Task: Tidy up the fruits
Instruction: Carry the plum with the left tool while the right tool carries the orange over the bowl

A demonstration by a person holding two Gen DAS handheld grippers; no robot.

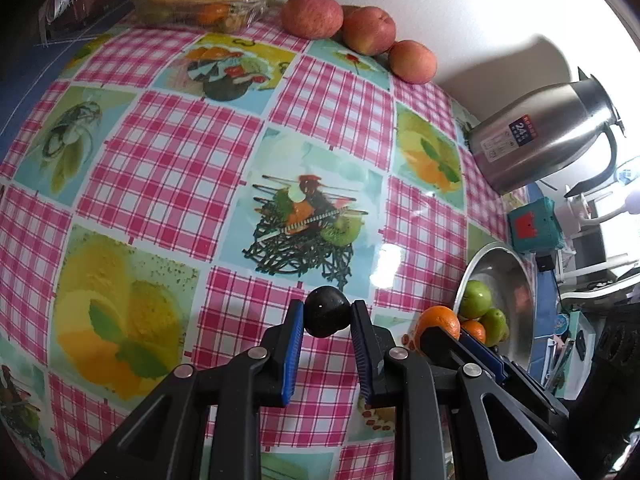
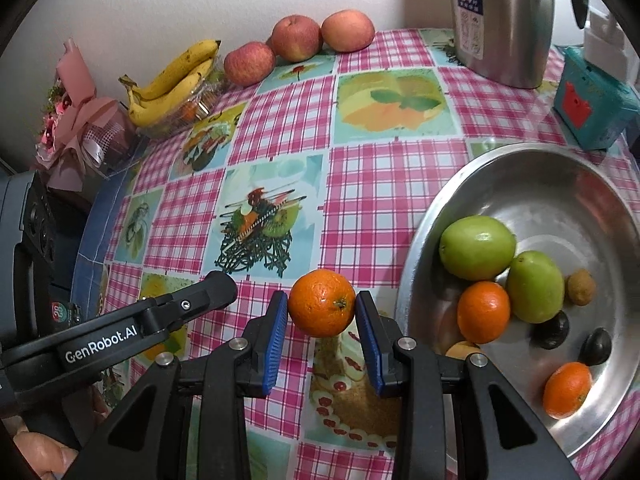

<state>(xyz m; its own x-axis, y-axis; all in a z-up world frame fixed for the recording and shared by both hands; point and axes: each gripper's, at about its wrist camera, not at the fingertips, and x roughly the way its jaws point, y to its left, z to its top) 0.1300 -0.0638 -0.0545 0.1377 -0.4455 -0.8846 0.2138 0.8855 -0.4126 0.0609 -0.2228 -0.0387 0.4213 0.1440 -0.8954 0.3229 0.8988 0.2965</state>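
My left gripper (image 1: pixel 327 318) is shut on a small dark round fruit (image 1: pixel 326 312) and holds it above the checked tablecloth. My right gripper (image 2: pixel 322 312) is shut on an orange (image 2: pixel 322 302), just left of the steel bowl (image 2: pixel 424 216). The bowl holds two green fruits (image 2: pixel 476 246), two oranges (image 2: pixel 483 312), two dark fruits (image 2: pixel 551 330) and a small brown one (image 2: pixel 580 286). In the left wrist view the bowl (image 1: pixel 508 264) is at the right, with the held orange (image 1: pixel 438 320) beside it. The left gripper's arm (image 2: pixel 160 320) shows at the right wrist view's left.
Three red apples (image 2: pixel 298 38) line the wall at the back. Bananas (image 2: pixel 172 80) lie on a clear plastic tray (image 2: pixel 200 100) at the back left. A steel kettle (image 2: pixel 504 20) and a teal box (image 2: pixel 596 104) stand at the back right. A pink bouquet (image 2: pixel 80 112) lies at the left edge.
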